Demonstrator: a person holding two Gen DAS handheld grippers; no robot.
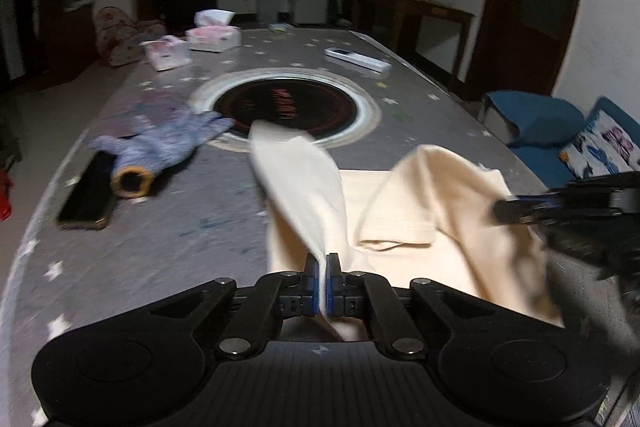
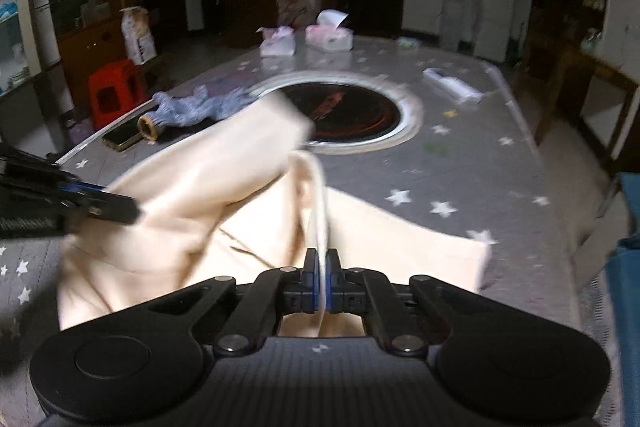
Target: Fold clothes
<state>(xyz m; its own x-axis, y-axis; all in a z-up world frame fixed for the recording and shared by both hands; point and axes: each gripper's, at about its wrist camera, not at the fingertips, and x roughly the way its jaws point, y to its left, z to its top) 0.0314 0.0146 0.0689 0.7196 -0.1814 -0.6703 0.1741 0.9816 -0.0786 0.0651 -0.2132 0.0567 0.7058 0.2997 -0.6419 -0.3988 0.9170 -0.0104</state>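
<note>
A cream garment [image 1: 404, 219] lies on the near part of the grey star-patterned table [image 1: 168, 259]. My left gripper [image 1: 322, 261] is shut on one edge of it, and a flap of the cloth stands up from the pads. My right gripper [image 2: 322, 255] is shut on another edge of the cream garment [image 2: 208, 195], lifted in a thin fold. Each gripper also shows in the other's view: the right gripper [image 1: 500, 211] at the right side, the left gripper [image 2: 134, 213] at the left side, both with cloth in them. A blue-grey knitted garment [image 1: 168, 139] lies crumpled further left.
A round black hotplate [image 1: 286, 105] with a metal ring is set in the table's middle. A dark phone [image 1: 86, 193] lies at the left edge. Tissue packs [image 1: 214, 37] and a white remote [image 1: 358, 59] sit at the far end. A blue chair [image 1: 560, 131] stands right, a red stool [image 2: 114, 93] left.
</note>
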